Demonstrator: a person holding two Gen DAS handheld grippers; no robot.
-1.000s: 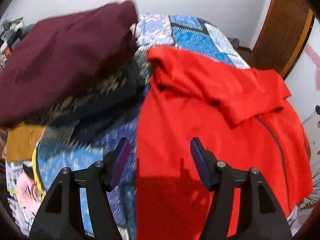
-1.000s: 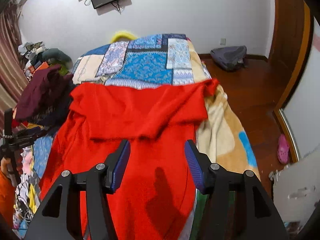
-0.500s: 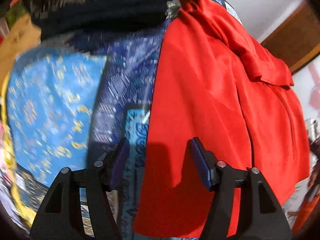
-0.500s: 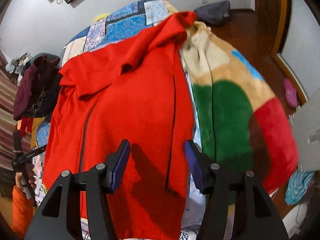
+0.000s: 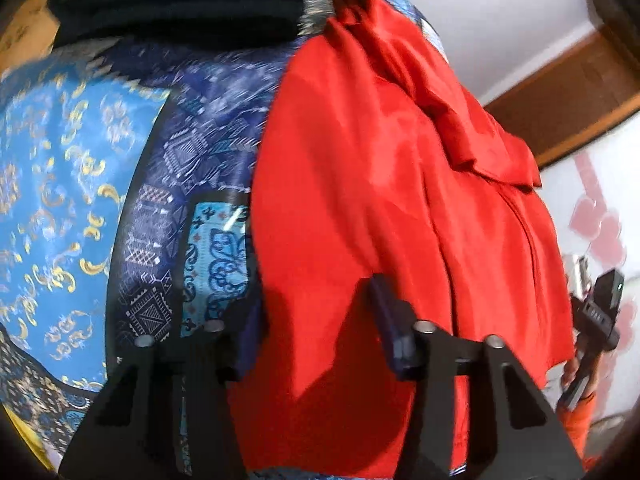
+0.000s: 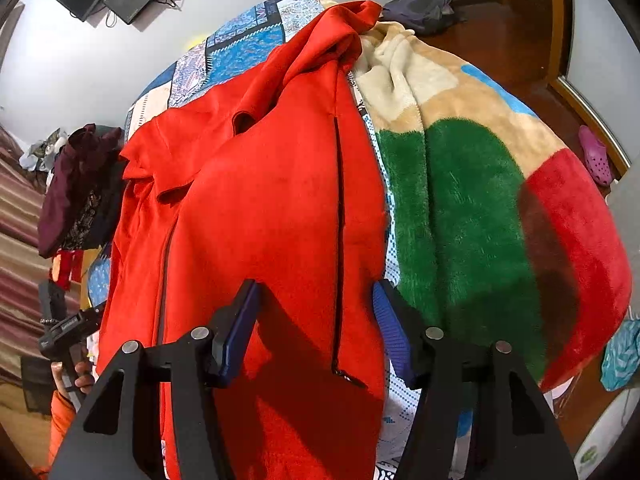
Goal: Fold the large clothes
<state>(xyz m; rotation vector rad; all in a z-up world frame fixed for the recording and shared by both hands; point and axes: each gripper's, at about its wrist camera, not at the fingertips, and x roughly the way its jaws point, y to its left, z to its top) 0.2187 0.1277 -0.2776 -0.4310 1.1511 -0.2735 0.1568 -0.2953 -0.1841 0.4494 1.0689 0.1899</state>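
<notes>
One red jacket point(image 6: 260, 200) spread flat on a bed in a white-walled room.

Soft and fleecy, it lies on a blue patterned quilt point(image 5: 72, 184) beside a plush green, red and beige blanket point(image 6: 472, 208). Dark folded clothes point(image 5: 176, 4) sit past its collar. Left gripper point(image 5: 316, 324) and right gripper point(image 6: 316, 320) hover at its hem, jaws apart, empty.

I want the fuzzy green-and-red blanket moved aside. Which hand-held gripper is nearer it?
Right hand-held gripper: blanket lies just beside it. Left hand-held gripper is across the red garment.
</notes>
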